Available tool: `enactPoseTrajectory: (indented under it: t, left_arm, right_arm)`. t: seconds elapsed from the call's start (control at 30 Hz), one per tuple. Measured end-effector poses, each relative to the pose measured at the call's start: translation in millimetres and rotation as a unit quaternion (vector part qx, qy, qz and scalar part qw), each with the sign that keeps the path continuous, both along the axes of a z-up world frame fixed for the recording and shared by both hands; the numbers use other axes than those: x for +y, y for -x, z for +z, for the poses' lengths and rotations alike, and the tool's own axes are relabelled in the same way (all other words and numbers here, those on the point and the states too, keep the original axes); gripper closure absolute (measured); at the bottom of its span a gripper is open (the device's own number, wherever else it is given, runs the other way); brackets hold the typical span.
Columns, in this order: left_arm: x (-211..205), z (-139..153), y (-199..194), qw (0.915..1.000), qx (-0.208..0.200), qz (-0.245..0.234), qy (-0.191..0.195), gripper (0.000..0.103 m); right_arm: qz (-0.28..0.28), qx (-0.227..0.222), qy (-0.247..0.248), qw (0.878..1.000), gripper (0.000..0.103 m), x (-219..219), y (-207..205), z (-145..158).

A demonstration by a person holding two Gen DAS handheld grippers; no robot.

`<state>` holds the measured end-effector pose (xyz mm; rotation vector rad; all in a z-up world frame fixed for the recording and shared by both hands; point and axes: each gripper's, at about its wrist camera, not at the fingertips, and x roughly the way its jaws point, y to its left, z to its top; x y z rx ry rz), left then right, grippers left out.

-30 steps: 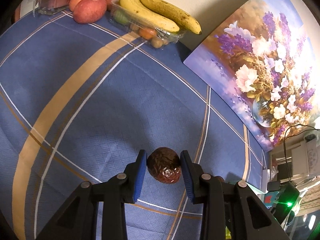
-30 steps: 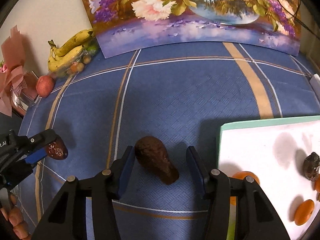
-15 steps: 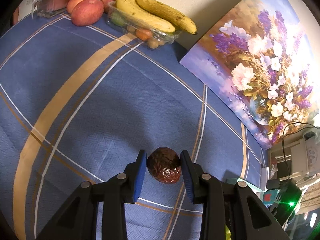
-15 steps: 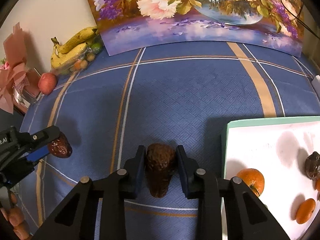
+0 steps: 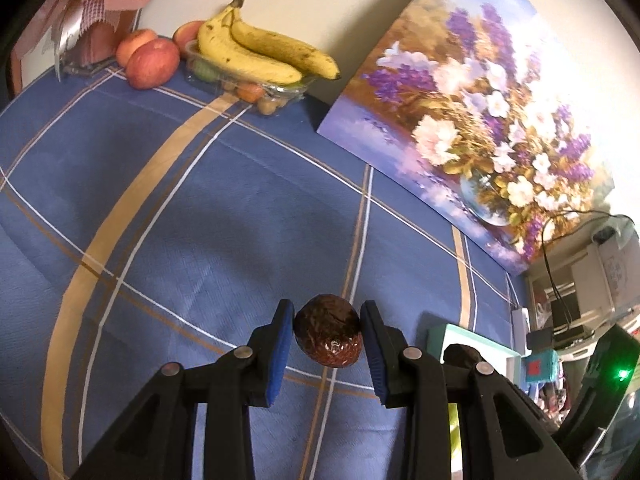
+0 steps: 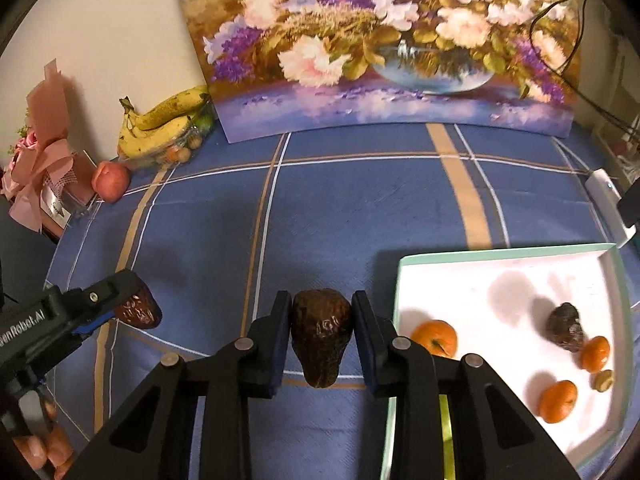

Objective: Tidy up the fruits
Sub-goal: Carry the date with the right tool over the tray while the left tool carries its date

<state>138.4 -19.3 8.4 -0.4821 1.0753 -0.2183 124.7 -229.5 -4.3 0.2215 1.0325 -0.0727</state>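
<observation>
Right gripper [image 6: 321, 334] clamping dark avocado [image 6: 321, 336], hanging above blue surface [image 6: 340, 216]. Left gripper [image 5: 327, 338] gripping second dark fruit [image 5: 329, 336]. Step in hand: carrying both. Next move probably needing travel over white tray [image 6: 500, 280], beside oranges [image 6: 434, 338], then releasing.

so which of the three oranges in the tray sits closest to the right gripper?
The orange at the tray's left edge, just right of the right gripper. The other two lie further right, near the dark fruit.
</observation>
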Motion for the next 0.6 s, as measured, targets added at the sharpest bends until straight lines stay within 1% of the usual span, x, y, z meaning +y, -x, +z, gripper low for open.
enactPoseTrajectory:
  t: [0.27, 0.6]
  left_arm:
    - [-4.1, 17.0, 14.5, 0.9998, -0.019, -0.009, -0.006, 0.067]
    - [-6.3, 33.6, 36.5, 0.9993, -0.035, -0.015, -0.006, 0.067]
  right_arm:
    - [0.002, -0.007, 0.014, 1.000, 0.071, -0.5, 17.5, 13.2]
    - [-0.004, -0.007, 0.013, 1.000, 0.071, -5.4, 46.2, 20.4]
